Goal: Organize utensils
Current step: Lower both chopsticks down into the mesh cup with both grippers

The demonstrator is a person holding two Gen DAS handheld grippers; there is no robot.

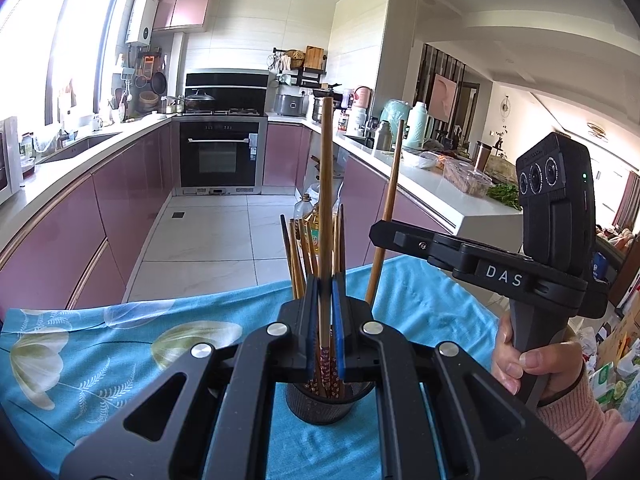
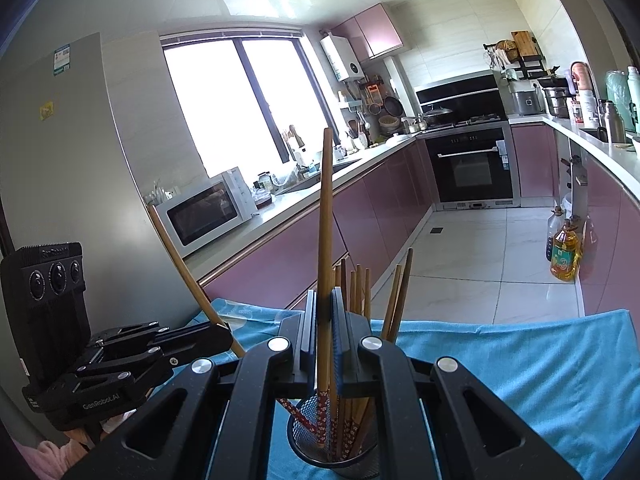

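A black mesh holder (image 1: pixel 328 400) (image 2: pixel 332 452) with several wooden chopsticks stands on the blue flowered cloth (image 1: pixel 120 340) (image 2: pixel 520 360). My left gripper (image 1: pixel 325 280) is shut on an upright chopstick (image 1: pixel 327 180) whose patterned red lower end reaches into the holder. My right gripper (image 2: pixel 324 292) is shut on another upright chopstick (image 2: pixel 325 220), its red end also inside the holder. In the left wrist view the right gripper (image 1: pixel 376 235) comes in from the right with its chopstick (image 1: pixel 390 192). In the right wrist view the left gripper (image 2: pixel 224 328) sits at the left with its tilted chopstick (image 2: pixel 180 260).
A hand in a pink sleeve (image 1: pixel 532 364) holds the right gripper's handle. Oil bottles (image 2: pixel 564 256) stand on the tiled floor beyond the table. A microwave (image 2: pixel 208 208) sits on the left counter; the right counter (image 1: pixel 432 184) carries food and jars.
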